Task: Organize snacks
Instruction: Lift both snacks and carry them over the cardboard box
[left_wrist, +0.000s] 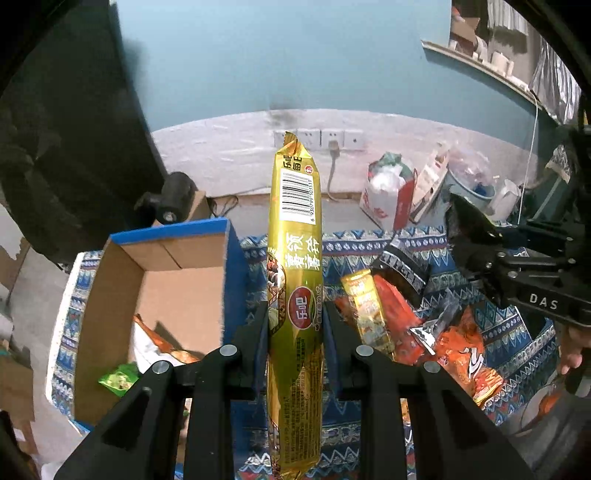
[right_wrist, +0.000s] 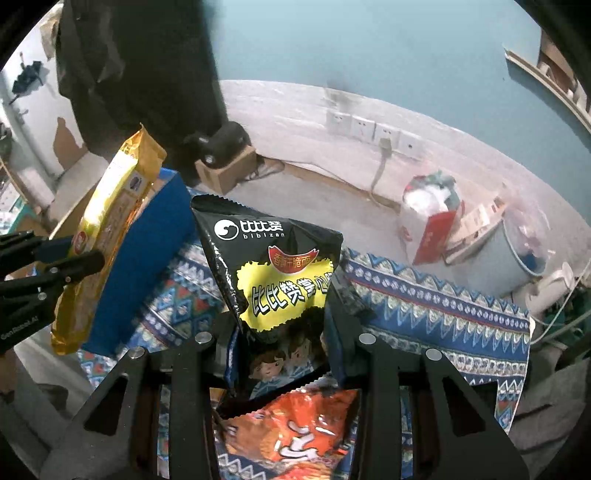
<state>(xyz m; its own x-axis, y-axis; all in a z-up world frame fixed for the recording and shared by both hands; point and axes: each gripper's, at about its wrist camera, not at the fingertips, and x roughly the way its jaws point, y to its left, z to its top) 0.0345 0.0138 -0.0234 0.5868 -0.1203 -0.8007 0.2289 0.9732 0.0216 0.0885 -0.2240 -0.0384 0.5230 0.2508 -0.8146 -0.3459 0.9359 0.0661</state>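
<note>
Two packets were in my claws at this point, one each, both lifted clear of the patterned blue cloth covering the worktop. My left claw was pinched narrow around the lower half of a long gold foil snack tube, which stood upright with its barcode end up. My right claw was closed just as tightly on the bottom of a black crinkled noodle-snack bag with a yellow label, its top pointing away from me.

As for progress, I judged the job well short of done. The open cardboard box with blue outer walls, to the left of the tube, already held a few things: an orange and white packet and a small green wrapper lay in it. Much of its floor was bare. On the cloth a loose heap remained: a second gold packet, several orange-red bags and a black sachet. From the right wrist view a large orange-red bag lay directly beneath my claw. Both held packets had yet to go in, I reckoned, and the pile after them.
</note>
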